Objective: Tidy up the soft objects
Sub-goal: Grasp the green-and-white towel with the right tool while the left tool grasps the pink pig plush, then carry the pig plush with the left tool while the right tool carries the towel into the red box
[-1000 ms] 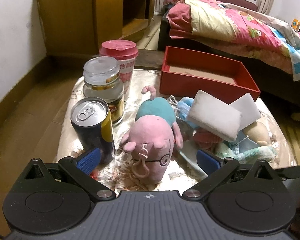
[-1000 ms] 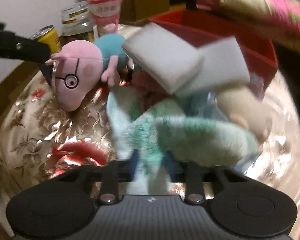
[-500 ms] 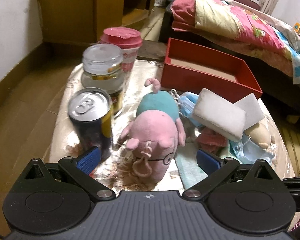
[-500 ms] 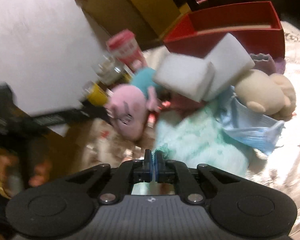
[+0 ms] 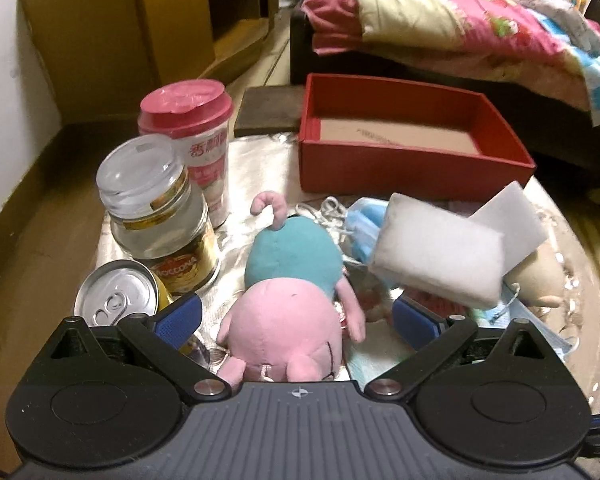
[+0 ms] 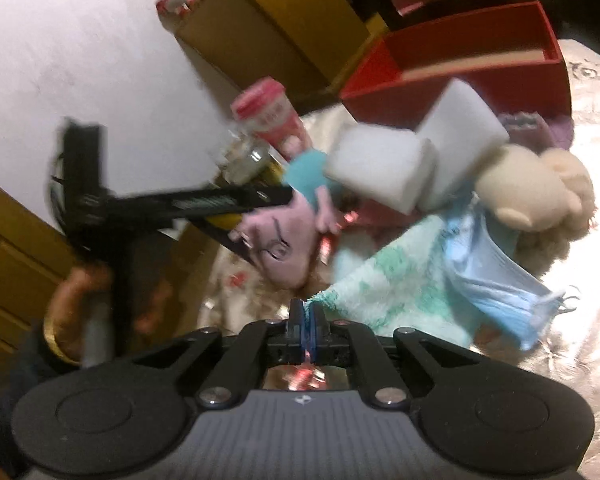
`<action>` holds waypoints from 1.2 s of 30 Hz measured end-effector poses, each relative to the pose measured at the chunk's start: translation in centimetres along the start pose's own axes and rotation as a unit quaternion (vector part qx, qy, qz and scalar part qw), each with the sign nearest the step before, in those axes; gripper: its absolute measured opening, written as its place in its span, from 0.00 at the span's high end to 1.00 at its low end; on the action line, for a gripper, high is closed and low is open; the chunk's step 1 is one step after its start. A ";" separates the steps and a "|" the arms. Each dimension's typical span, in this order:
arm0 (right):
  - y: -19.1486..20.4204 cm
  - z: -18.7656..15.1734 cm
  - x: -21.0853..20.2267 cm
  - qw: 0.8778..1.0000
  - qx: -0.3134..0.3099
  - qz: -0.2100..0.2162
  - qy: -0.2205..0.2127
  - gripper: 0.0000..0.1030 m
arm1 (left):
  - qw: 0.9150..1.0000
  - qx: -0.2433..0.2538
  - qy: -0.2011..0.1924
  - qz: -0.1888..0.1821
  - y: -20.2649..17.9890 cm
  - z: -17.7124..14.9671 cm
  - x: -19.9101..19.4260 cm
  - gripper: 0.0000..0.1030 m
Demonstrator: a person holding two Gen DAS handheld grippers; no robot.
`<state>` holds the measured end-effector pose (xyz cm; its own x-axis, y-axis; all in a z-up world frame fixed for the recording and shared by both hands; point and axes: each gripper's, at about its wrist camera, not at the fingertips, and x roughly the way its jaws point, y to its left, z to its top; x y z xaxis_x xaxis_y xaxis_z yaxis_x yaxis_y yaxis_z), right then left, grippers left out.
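Note:
A pink pig plush (image 5: 288,320) with a teal body lies between my open left gripper's (image 5: 296,320) blue pads; it also shows in the right wrist view (image 6: 284,240). My right gripper (image 6: 307,312) is shut on a corner of a mint-green towel (image 6: 388,288). On the pile lie two white sponges (image 5: 440,252) (image 6: 384,168), a blue face mask (image 6: 496,276) and a beige plush (image 6: 532,184). An empty red box (image 5: 412,168) stands behind the pile, also in the right wrist view (image 6: 460,92).
A drink can (image 5: 116,300), a glass jar (image 5: 160,216) and a pink-lidded cup (image 5: 196,140) stand left of the pig. The shiny floral cloth (image 6: 580,360) covers the table. A bed with bedding (image 5: 460,20) and a wooden cabinet (image 5: 112,40) lie behind.
My left gripper has moved forward and lower, so the pig's head now sits between its pads. My right gripper stays shut on the towel and has tilted and pulled it out from the pile.

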<state>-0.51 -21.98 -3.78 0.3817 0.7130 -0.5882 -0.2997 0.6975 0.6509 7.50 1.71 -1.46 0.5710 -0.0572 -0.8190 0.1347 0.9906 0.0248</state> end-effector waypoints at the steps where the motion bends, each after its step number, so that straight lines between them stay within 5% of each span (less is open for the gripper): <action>1: 0.1 0.1 -0.4 1.000 0.004 0.009 -0.005 1.00 | 1.000 0.002 0.009 0.002 0.0 0.1 0.4 0.06; 9: 0.9 0.7 -2.4 0.998 0.018 0.055 -0.023 1.00 | 0.993 0.071 0.086 0.037 -2.9 0.7 4.9 0.10; 14: 1.0 1.1 -3.7 0.996 0.027 0.069 -0.041 1.00 | 0.992 0.076 0.086 0.053 -2.9 0.8 4.6 0.37; 17: 0.7 1.2 -3.9 0.996 0.036 0.073 -0.046 1.00 | 0.993 0.049 0.108 0.008 -1.9 1.0 4.2 0.38; 27: 0.2 1.5 -3.8 0.996 0.049 0.061 -0.049 1.00 | 0.982 0.084 0.156 0.059 -3.1 -0.2 8.2 0.31; 36: 0.0 1.9 -3.7 0.994 0.064 0.067 -0.051 1.00 | 0.990 -0.003 0.141 -0.018 -0.5 -1.6 3.0 0.32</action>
<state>-0.26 -24.73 -0.67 0.4347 0.7832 -0.4446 -0.2428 0.5773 0.7796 7.84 1.26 -4.81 0.3163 -0.0557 -0.9470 0.1449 0.9894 -0.0098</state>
